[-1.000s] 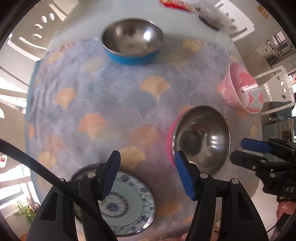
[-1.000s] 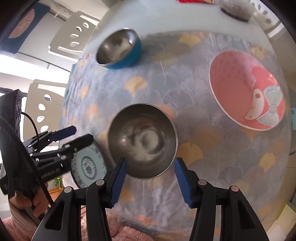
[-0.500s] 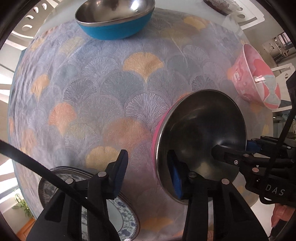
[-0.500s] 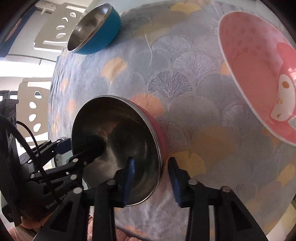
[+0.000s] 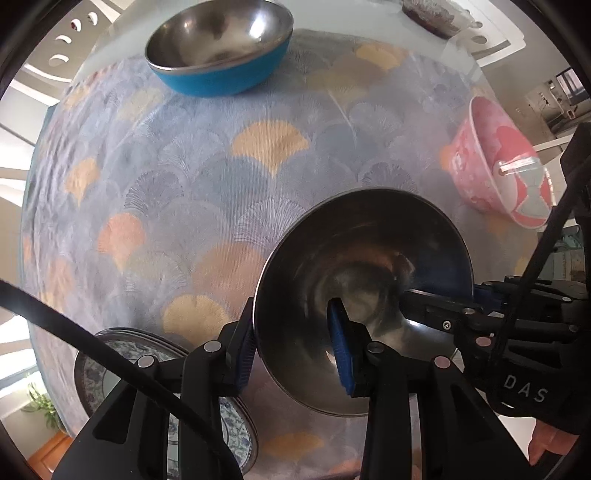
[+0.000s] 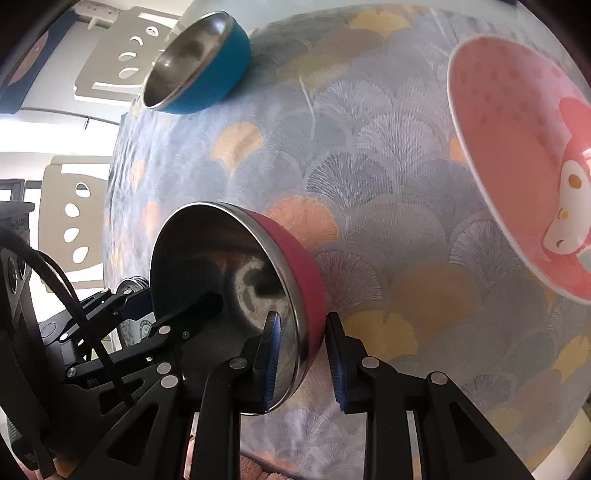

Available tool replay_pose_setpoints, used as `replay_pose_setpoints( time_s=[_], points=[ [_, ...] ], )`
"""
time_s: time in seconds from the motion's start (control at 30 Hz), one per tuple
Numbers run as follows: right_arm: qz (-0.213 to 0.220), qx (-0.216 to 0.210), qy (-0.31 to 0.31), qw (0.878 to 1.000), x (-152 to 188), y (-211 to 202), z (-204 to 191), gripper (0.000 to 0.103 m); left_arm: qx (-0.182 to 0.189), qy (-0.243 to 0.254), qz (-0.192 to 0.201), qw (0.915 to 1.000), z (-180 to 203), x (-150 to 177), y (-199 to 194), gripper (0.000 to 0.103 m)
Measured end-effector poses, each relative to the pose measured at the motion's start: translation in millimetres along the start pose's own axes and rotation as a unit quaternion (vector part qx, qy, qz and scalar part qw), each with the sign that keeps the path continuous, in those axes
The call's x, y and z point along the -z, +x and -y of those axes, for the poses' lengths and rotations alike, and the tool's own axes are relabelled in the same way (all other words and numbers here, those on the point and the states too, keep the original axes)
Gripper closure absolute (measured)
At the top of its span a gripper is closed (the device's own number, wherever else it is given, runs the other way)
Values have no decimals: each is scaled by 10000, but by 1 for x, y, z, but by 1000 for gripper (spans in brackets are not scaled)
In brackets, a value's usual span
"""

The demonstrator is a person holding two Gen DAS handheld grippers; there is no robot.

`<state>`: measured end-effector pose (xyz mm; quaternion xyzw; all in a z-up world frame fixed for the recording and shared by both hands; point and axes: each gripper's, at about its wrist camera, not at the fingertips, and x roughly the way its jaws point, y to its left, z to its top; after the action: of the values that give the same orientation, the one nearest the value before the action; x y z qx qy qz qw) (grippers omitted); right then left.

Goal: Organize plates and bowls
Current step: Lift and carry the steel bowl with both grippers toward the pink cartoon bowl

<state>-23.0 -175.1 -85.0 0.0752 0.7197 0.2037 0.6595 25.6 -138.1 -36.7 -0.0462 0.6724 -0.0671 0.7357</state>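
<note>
A steel bowl with a pink outside (image 5: 373, 266) (image 6: 236, 269) sits near the table's front. My left gripper (image 5: 291, 343) straddles its left rim, one finger inside, one outside, closed on the wall. My right gripper (image 6: 301, 354) straddles the opposite rim the same way. A steel bowl with a blue outside (image 5: 218, 48) (image 6: 199, 62) stands at the far side. A pink cartoon bowl (image 5: 498, 158) (image 6: 517, 155) stands at the right. A blue-and-white patterned plate (image 5: 110, 362) lies at the front left.
The table is covered by a fan-patterned cloth (image 5: 229, 177). White chairs (image 6: 122, 66) stand beyond the far edge. A dark dish (image 5: 432, 18) sits at the far right corner.
Both grippers moved in from above the table onto the pink steel bowl and closed on its opposite rims. The bowl now looks tilted toward the left.
</note>
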Motion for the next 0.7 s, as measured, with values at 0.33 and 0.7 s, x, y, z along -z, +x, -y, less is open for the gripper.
replay_pose_setpoints(
  time_s=[0.33, 0.7],
  points=[
    [14, -132, -6, 9999, 3, -18, -3, 78, 31, 8, 101, 9999, 3, -7, -29, 70],
    [82, -137, 71, 9998, -2, -44, 4, 78, 21, 159, 54, 9999, -10, -21, -41, 71]
  ],
)
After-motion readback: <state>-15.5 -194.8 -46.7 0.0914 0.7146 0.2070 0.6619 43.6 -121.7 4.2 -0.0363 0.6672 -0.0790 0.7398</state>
